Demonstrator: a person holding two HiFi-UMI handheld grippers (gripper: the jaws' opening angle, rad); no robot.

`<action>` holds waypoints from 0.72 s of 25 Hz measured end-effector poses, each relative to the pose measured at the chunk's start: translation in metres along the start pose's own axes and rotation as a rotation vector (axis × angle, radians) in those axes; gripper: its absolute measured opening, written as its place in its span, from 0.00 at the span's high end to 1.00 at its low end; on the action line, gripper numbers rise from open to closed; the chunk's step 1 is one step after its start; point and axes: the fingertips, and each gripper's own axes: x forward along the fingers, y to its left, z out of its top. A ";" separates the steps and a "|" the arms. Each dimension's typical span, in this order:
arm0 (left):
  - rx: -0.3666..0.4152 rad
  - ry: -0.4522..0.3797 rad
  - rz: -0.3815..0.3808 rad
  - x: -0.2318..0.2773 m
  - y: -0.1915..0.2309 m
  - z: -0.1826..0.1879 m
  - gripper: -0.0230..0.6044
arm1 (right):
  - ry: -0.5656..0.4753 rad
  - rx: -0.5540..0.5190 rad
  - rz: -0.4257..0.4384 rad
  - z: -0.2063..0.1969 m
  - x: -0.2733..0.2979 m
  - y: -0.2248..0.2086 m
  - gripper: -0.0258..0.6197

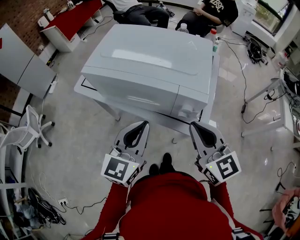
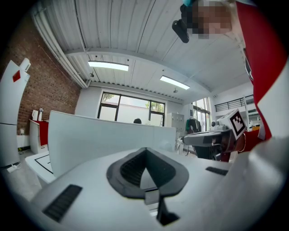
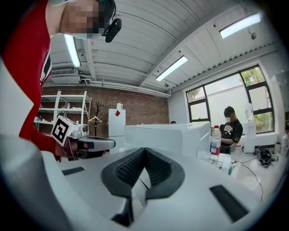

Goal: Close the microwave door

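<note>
Nearest, at the person's body, left gripper (image 1: 140, 127) and right gripper (image 1: 198, 127) are held side by side, both aimed fwd. The left fingers (image 2: 128, 169) are pressed together at the tips w/ nothing between; the right fingers (image 3: 128, 170) are the same. Straight ahead stands the microwave (image 1: 150, 61) on the tabletop (image 1: 86, 88), its long axis left-to-right, across the line of the fingers. Its door (image 1: 129, 91) faces the person and looks flush w/ the body, so I judge it already shut. Left gripper is opposite the door; right gripper is opposite the control side and seems slightly nearer. Count: 1 microwave, 1 door, 2 grippers. Beyond: 1 red-capped bottle (image 1: 213, 35), 2 seated persons (image 1: 140, 11).
</note>
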 end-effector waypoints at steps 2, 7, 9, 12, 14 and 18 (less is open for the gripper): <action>0.002 0.000 0.000 0.001 0.000 0.001 0.95 | 0.003 0.003 0.003 0.000 0.001 0.000 0.94; 0.002 0.003 0.002 0.001 0.001 0.000 0.95 | 0.016 -0.015 0.006 -0.002 0.003 0.001 0.94; -0.001 0.005 0.003 0.002 0.002 -0.001 0.95 | 0.018 -0.018 0.006 -0.002 0.003 0.001 0.94; -0.007 0.008 0.004 0.001 0.003 -0.003 0.95 | 0.017 -0.018 0.001 -0.002 0.004 0.000 0.94; -0.012 0.011 0.006 0.000 0.003 -0.004 0.95 | 0.019 -0.019 -0.004 -0.002 0.004 0.000 0.94; -0.020 0.016 0.013 -0.001 0.005 -0.006 0.95 | 0.020 -0.015 -0.010 -0.002 0.004 -0.001 0.94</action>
